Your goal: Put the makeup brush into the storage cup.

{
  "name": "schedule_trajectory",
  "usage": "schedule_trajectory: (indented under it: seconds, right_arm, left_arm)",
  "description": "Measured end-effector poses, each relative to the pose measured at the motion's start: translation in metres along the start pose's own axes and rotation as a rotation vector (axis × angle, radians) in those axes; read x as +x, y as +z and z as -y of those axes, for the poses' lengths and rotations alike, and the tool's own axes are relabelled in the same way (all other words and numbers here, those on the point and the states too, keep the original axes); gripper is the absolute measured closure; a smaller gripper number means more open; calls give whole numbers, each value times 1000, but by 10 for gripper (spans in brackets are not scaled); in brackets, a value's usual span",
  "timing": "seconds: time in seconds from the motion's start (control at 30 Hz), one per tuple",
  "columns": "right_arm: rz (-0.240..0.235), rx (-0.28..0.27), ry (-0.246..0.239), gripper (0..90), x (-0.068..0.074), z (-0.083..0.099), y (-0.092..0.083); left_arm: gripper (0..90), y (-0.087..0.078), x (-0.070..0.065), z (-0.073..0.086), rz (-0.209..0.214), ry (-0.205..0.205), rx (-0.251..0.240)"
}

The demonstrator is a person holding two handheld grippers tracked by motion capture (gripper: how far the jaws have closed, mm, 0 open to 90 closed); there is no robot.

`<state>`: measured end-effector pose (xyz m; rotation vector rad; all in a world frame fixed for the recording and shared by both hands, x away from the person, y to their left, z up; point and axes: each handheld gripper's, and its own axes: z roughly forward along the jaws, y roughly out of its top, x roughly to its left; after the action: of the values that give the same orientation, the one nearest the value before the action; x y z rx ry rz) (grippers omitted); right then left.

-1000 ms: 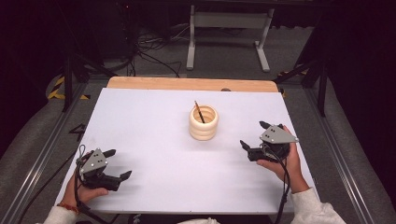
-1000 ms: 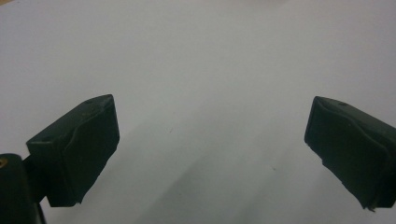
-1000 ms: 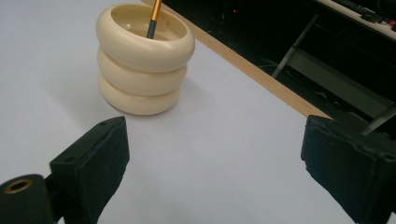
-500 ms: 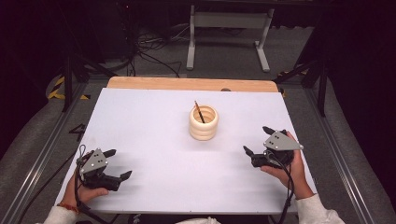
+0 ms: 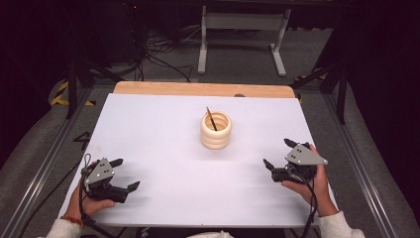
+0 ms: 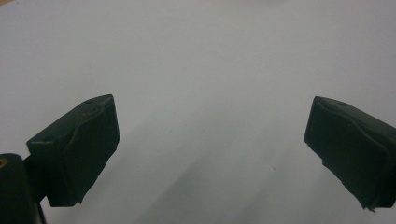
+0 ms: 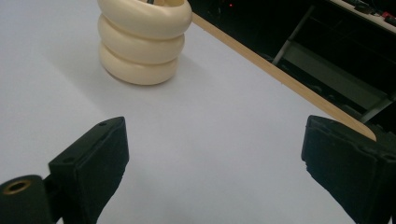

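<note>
**Fingers open, nothing gripped; holder stands alone at centre**

Fingers of the right gripper [image 5: 278, 153] are spread wide and hold nothing; in the right gripper view only bare white surface lies between them, with the holder [image 7: 142, 39] ahead and to their left, well apart. Left gripper [image 5: 124, 174] likewise: fingers [image 6: 77, 144] wide apart, empty, white surface between and beyond them.

Both grippers sit low near the person's edge of the table [image 5: 148, 129], one toward each near corner, each held in a hand [image 5: 309, 181].

Holder: cream, three stacked rings, upright, slightly right of the table's middle. A thin dark stick [image 5: 211, 118] stands tilted inside it, top leaning toward the far left.

Progress, as judged: the stick is in the holder and neither gripper touches anything, so the placing step looks done, or else a pick has not begun. Cannot tell which from this moment. If more remains, the right gripper is the nearer one to the holder.

Surface: white sheet, unmarked, with a wooden strip [image 5: 203, 89] along the far edge.

Room: dark; grey floor, cables, a pale metal stand [image 5: 240, 29] behind the table, rails down both sides.
</note>
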<state>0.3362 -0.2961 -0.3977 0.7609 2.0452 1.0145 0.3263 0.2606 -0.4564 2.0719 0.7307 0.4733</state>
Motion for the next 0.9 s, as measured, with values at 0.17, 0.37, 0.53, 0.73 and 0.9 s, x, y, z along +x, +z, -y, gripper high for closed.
schedule_trajectory:
  seconds: [0.17,0.37,0.53,0.73,0.9]
  right_arm:
    - [-6,-2,4,83,0,4,-3]
    - [1,-2,7,82,-1,9,-8]
    - [2,1,8,83,0,14,-11]
    - [6,6,6,83,0,21,-16]
    - [1,4,14,85,-1,25,-20]
  left_arm:
    - [41,0,0,0,0,1,0]
    - [41,0,0,0,2,2,-1]
    - [41,0,0,0,0,2,-1]
    - [41,0,0,0,-1,2,0]
    - [40,0,0,0,-2,2,0]
